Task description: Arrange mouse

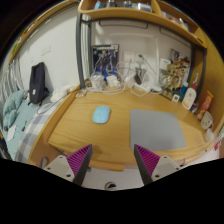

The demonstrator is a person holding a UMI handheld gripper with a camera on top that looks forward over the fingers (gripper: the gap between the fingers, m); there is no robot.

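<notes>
A light blue mouse (100,114) lies on the wooden desk (80,130), left of a grey mouse mat (158,130). My gripper (112,160) hangs well above the desk's near edge, with the mouse far ahead of the fingers and slightly left. The two fingers with their magenta pads (74,160) stand wide apart with nothing between them.
At the back of the desk are tangled cables and small items (108,68) below a wooden shelf (120,12). Bottles and clutter (185,85) stand at the right. A dark garment (38,82) hangs at the left above a pale bundle of cloth (14,108).
</notes>
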